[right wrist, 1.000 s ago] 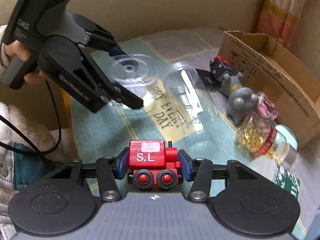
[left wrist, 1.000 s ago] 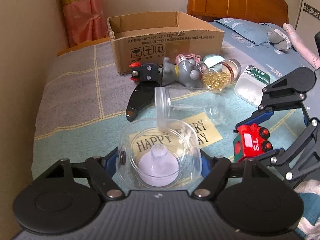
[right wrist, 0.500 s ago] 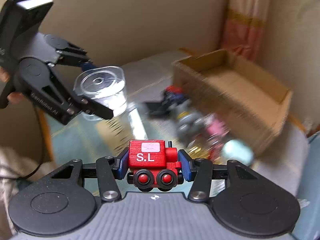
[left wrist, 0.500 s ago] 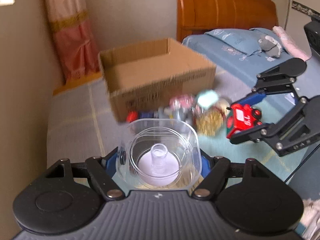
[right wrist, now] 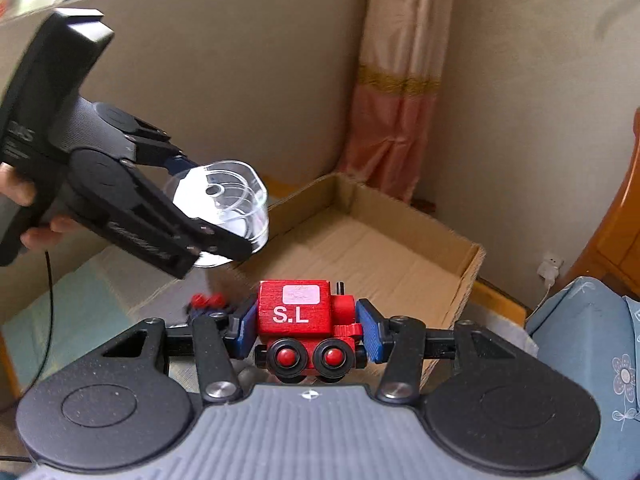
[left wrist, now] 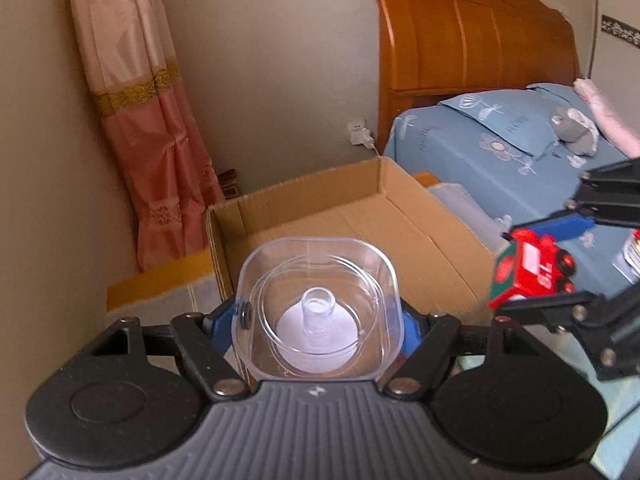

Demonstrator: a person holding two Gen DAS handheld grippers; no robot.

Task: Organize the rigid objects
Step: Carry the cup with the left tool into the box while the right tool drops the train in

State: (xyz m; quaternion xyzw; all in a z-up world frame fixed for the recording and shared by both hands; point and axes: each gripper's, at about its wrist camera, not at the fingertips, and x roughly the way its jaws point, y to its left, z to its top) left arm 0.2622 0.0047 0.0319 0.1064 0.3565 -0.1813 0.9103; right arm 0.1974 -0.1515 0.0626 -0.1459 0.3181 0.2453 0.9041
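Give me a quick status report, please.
Left tongs shut on clear tub. Right tongs shut on red toy train. Both by the open cardboard box, path clear.

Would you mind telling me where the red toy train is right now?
The red toy train is clamped in the right gripper, raised near the cardboard box; the left wrist view shows it right of the clear plastic container.
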